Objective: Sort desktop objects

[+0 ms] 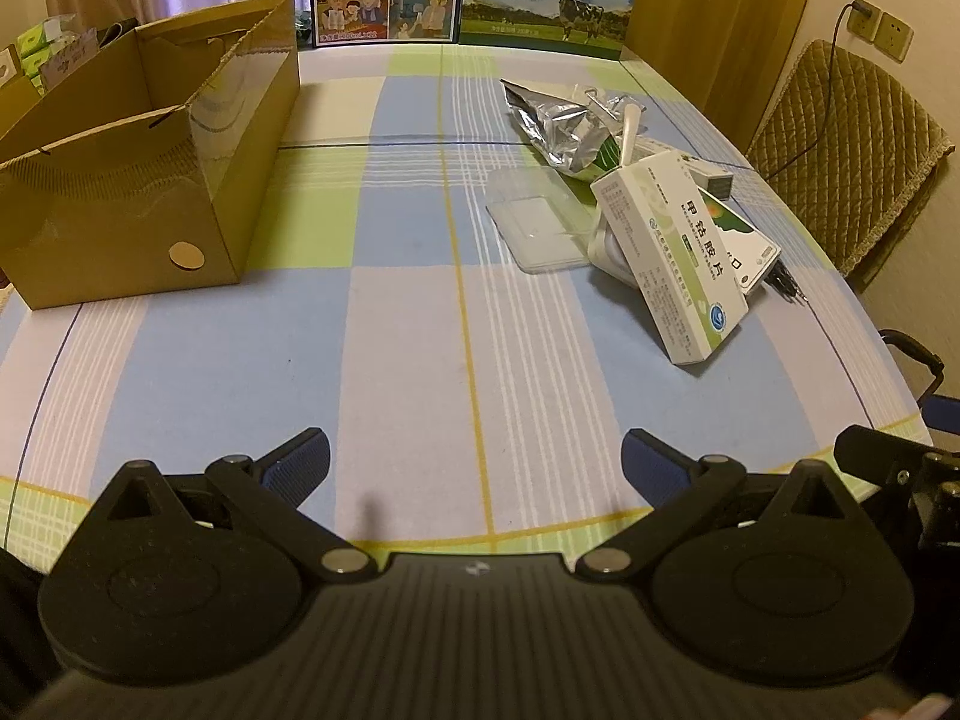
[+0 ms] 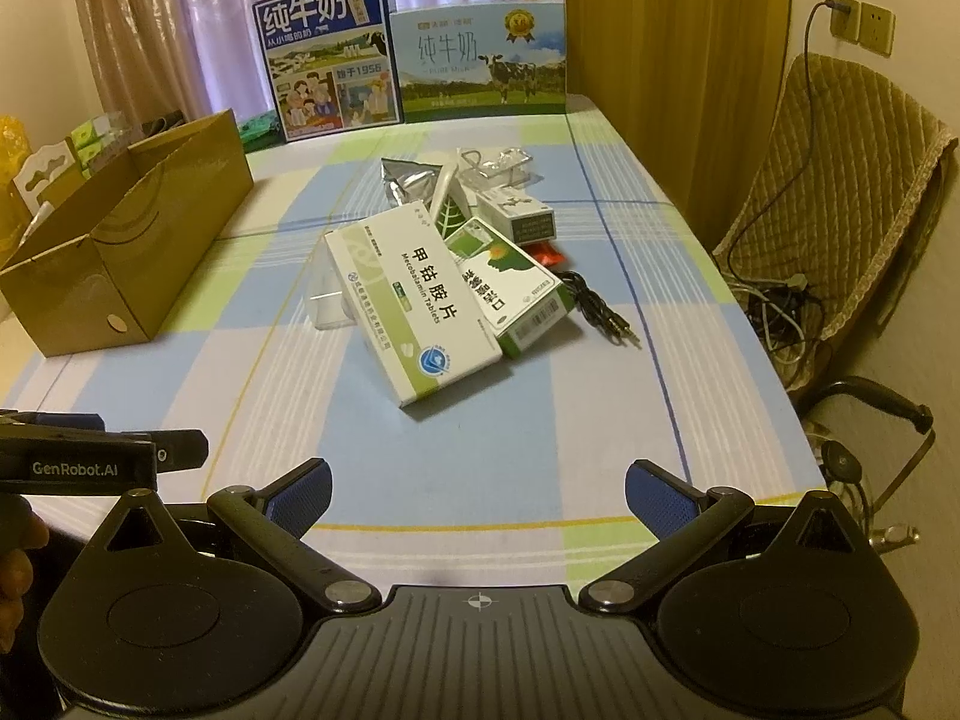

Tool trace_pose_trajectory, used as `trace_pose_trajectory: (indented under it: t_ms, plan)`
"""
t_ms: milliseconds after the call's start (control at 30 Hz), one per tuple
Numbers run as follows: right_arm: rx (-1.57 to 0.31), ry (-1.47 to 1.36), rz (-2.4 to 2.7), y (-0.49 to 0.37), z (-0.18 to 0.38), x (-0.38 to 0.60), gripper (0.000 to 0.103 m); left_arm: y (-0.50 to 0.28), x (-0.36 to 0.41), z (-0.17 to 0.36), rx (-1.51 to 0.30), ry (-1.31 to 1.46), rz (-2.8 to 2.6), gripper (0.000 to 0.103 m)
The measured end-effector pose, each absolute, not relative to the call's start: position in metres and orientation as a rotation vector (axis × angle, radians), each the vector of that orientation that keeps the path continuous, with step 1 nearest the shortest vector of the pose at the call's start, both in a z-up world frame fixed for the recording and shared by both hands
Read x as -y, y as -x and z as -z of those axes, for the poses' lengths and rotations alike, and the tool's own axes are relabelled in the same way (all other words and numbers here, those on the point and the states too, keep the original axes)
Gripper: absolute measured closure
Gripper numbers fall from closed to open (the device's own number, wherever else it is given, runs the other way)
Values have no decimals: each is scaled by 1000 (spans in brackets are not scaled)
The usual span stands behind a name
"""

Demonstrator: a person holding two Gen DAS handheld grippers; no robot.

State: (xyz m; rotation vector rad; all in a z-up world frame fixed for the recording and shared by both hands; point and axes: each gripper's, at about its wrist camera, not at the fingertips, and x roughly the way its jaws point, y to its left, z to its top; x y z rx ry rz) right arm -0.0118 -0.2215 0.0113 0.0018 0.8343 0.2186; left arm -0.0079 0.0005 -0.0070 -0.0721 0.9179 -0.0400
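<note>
Both the left gripper [image 1: 475, 468] and right gripper [image 2: 478, 501] are being held low over the checked counter [image 1: 390, 360], jaws apart and empty. The tablet box [image 2: 414, 300] is lying atop the clutter pile, right of the open cardboard box [image 1: 138, 162]. A black cable [image 2: 594, 303] is being shown clearly only in the right view.

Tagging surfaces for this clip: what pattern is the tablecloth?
The tablecloth is plaid: pale blue, green and white blocks with thin yellow lines, clearest in the right wrist view.
</note>
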Motion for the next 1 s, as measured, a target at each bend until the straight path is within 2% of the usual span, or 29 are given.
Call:
trace_pose_trajectory:
  t_ms: [1000]
  plan:
    - [-855, 16, -217, 6, -5, 222, 2, 5, -3, 3, -890, 47, 81, 2]
